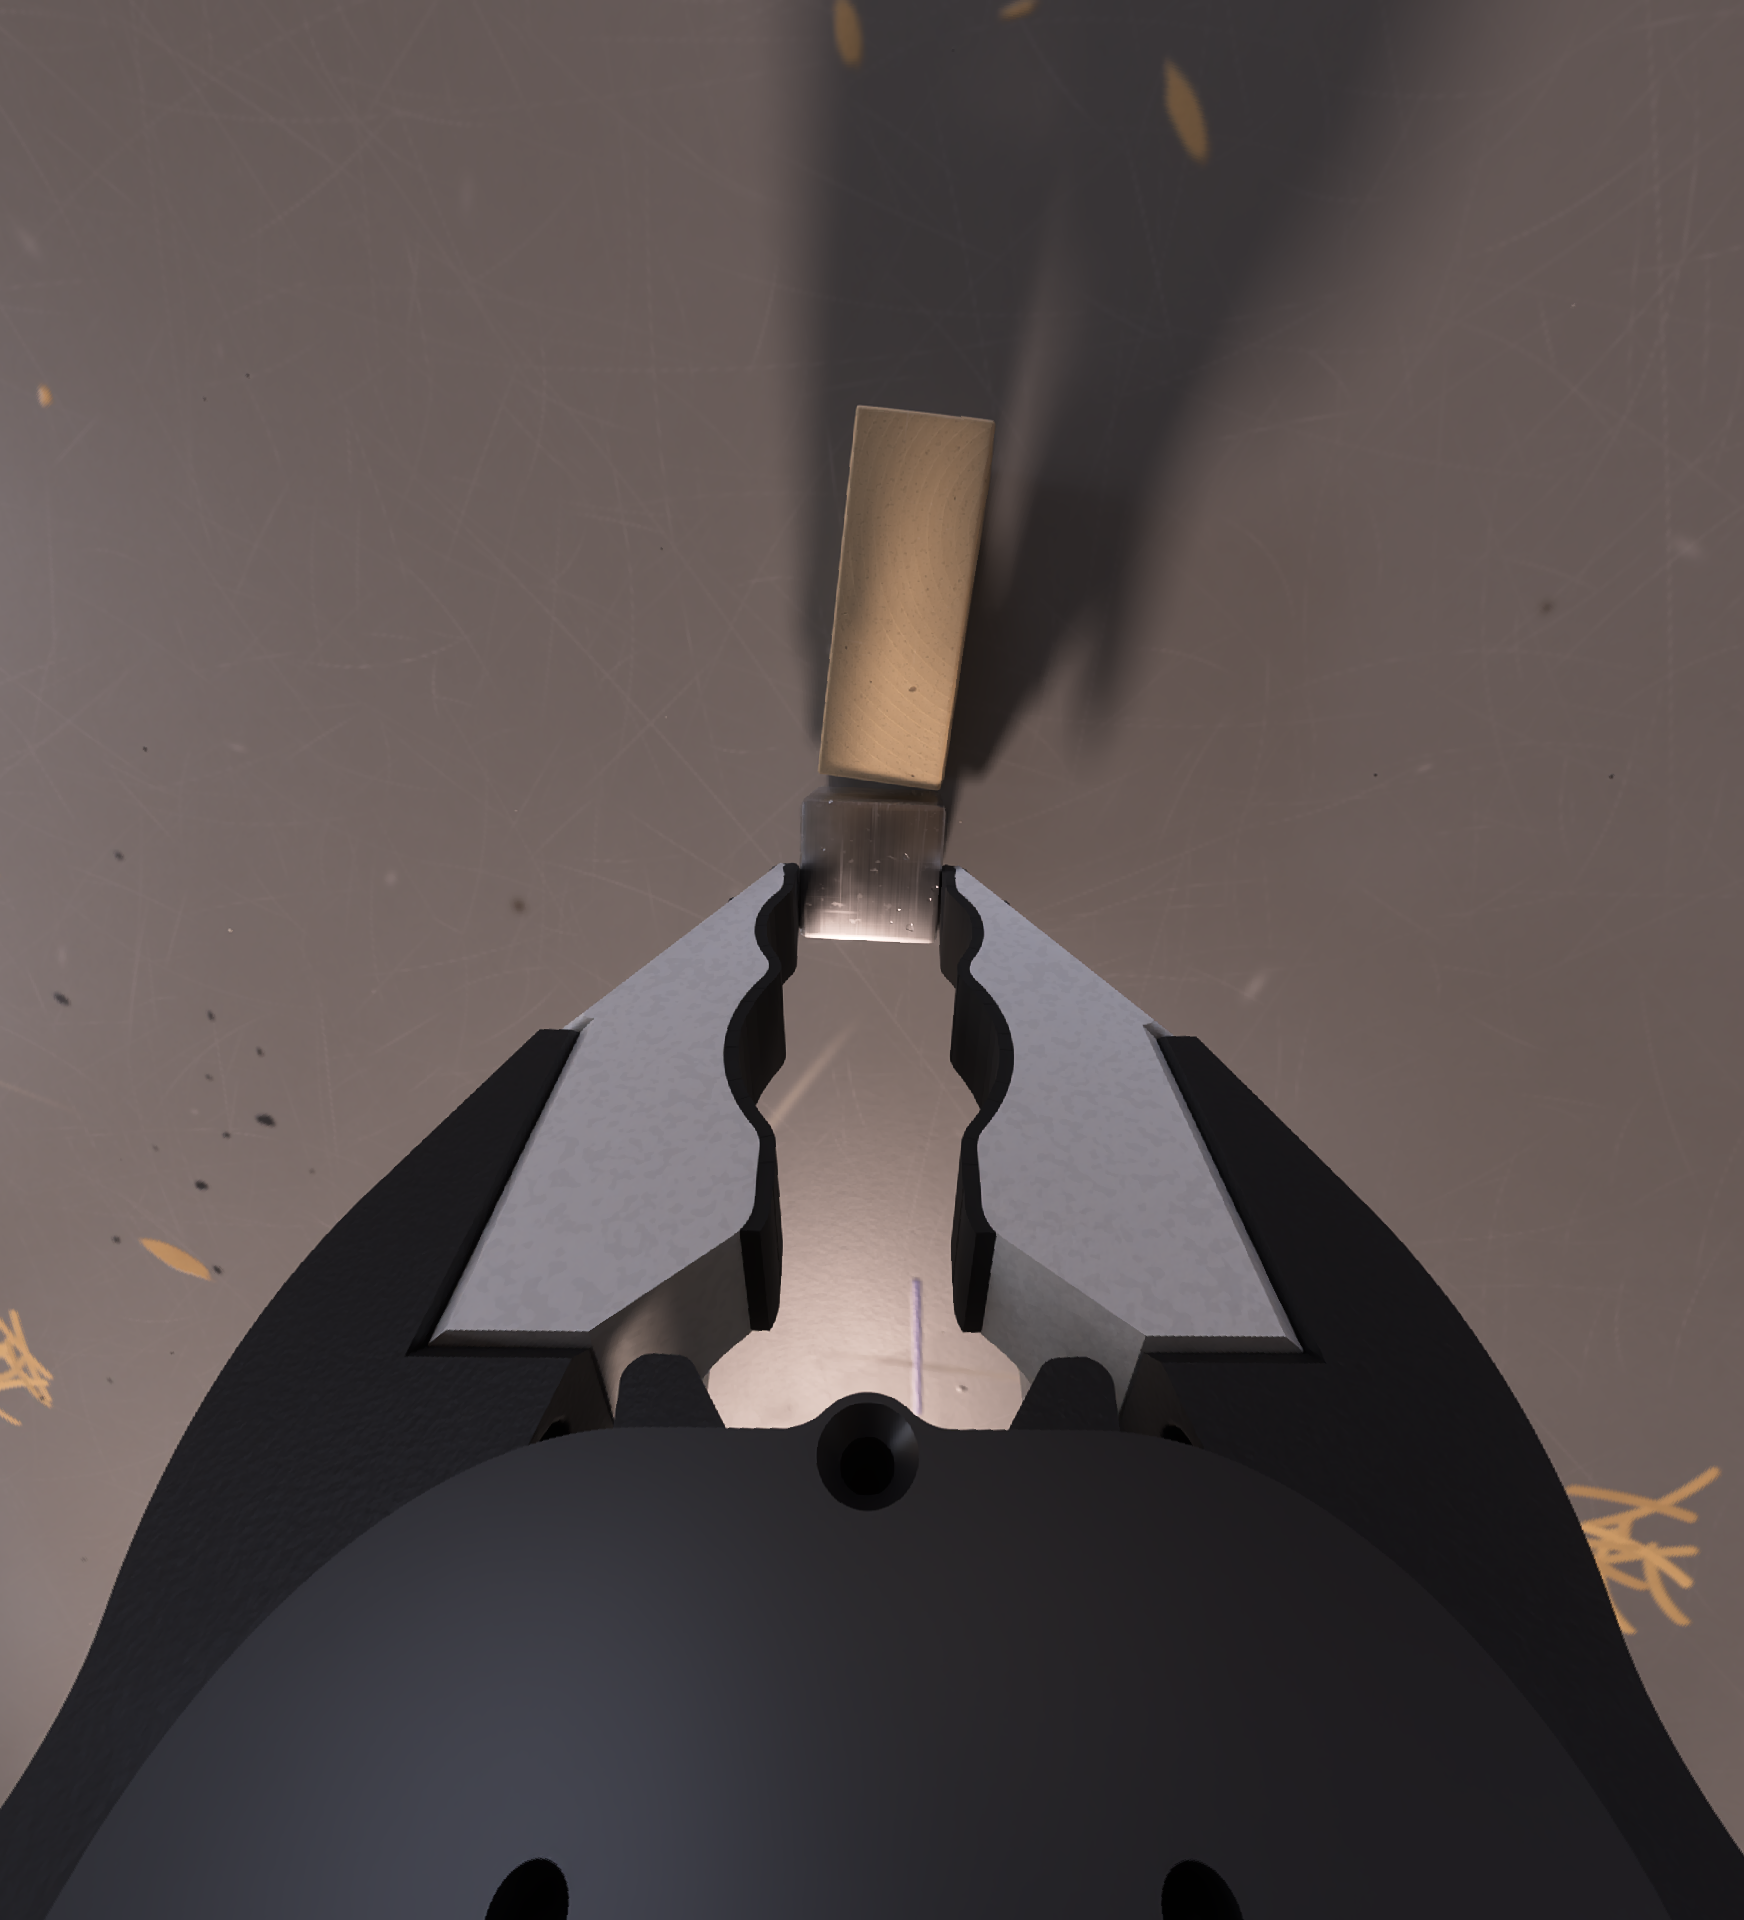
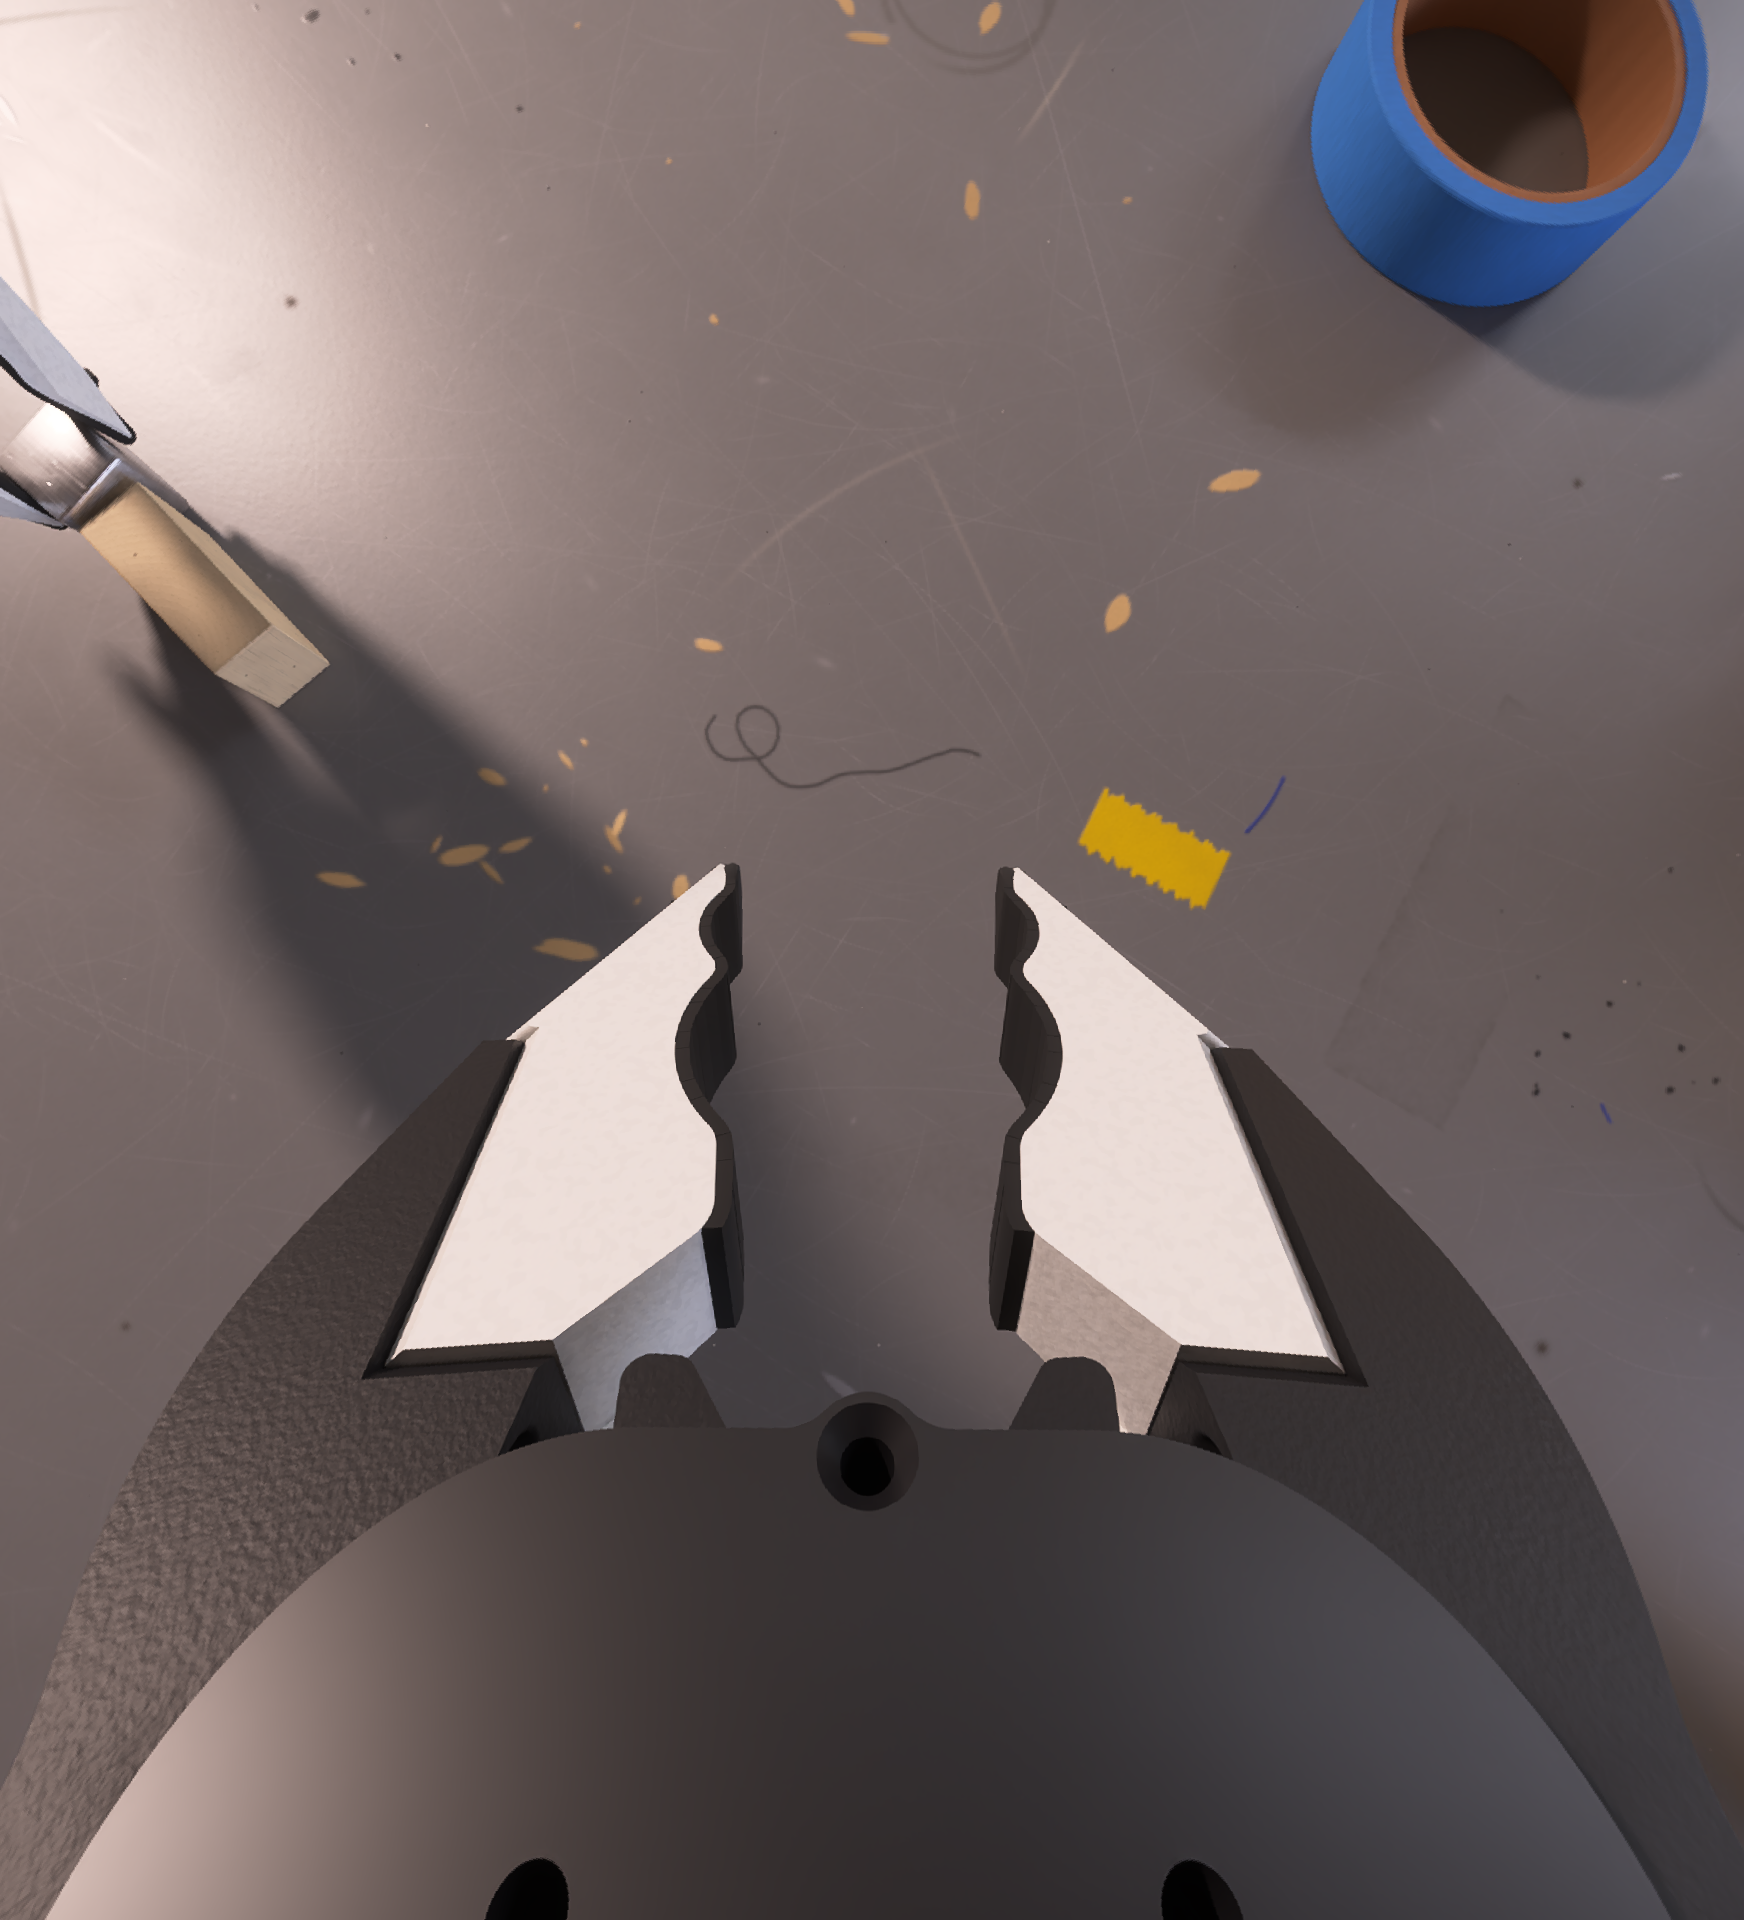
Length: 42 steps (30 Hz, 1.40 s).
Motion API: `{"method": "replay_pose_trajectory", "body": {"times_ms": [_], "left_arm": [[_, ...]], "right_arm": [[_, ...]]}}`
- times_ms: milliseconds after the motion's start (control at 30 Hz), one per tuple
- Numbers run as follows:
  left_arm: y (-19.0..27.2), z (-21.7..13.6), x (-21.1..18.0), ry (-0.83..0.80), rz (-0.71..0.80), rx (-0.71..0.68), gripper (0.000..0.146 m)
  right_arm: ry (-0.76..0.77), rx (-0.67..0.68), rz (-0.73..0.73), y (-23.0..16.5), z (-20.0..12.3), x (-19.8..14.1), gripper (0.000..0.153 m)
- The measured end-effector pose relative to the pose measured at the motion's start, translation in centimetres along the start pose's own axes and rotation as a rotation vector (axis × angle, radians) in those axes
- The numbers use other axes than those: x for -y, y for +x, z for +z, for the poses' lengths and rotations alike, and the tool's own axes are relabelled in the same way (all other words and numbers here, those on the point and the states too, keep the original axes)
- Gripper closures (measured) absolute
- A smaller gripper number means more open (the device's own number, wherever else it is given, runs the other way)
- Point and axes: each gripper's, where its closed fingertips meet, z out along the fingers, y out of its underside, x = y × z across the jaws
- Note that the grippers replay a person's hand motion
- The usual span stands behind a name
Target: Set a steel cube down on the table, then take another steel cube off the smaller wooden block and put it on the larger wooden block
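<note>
My left gripper point(image 1: 868, 896) is shut on a steel cube point(image 1: 873, 868), which sits between its fingertips. The cube is at the top end of an upright pale wooden block point(image 1: 904, 603) that stands on the grey table. I cannot tell whether the cube rests on the block or hangs just above it. The right wrist view shows the same at its far left: the left gripper point(image 2: 42, 462), the cube point(image 2: 68, 468) and the block point(image 2: 193, 592). My right gripper point(image 2: 868, 883) is open and empty above the bare table. No other cube or block is in view.
A blue tape roll point(image 2: 1502, 145) stands at the far right. A yellow scrap of tape point(image 2: 1154, 847) lies just right of my right fingertips. A dark curl of thread point(image 2: 826, 753) and wood shavings lie on the scratched table point(image 2: 951, 468).
</note>
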Motion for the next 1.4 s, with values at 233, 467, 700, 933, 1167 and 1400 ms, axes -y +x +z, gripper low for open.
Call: {"method": "replay_pose_trajectory", "body": {"times_ms": [233,467,700,933,1167,1400], "left_arm": [[-0.1,0.3,0.1,-0.002,-0.005,0.007,0.12],[-2.1,-5.2,0.5,0.127,-0.073,0.1,0.092],[-9.1,-20.8,-9.5,0.303,-0.319,0.432,0.098],[-8.1,-16.7,-24.6,0.003,-0.465,0.256,0.108],[-7.2,-11.4,-29.6,-0.128,-0.463,0.116,0.102],[-7.9,-9.9,-30.9,-0.186,-0.429,0.123,0.103]], "right_arm": [[-0.014,0.004,-0.001,0.0,0.2,-0.2,0.104],[-0.01,0.006,0.012,0.2,0.2,-0.4,0.104],[0.008,0.004,0.015,0.3,-0.2,-0.2,0.104],[-0.003,0.012,-0.001,-0.2,0.3,0.2,0.104],[-0.033,0.013,0.004,-0.2,0.7,-0.4,0.104],[-0.017,0.013,0.019,0.1,0.4,-0.5,0.104]]}}
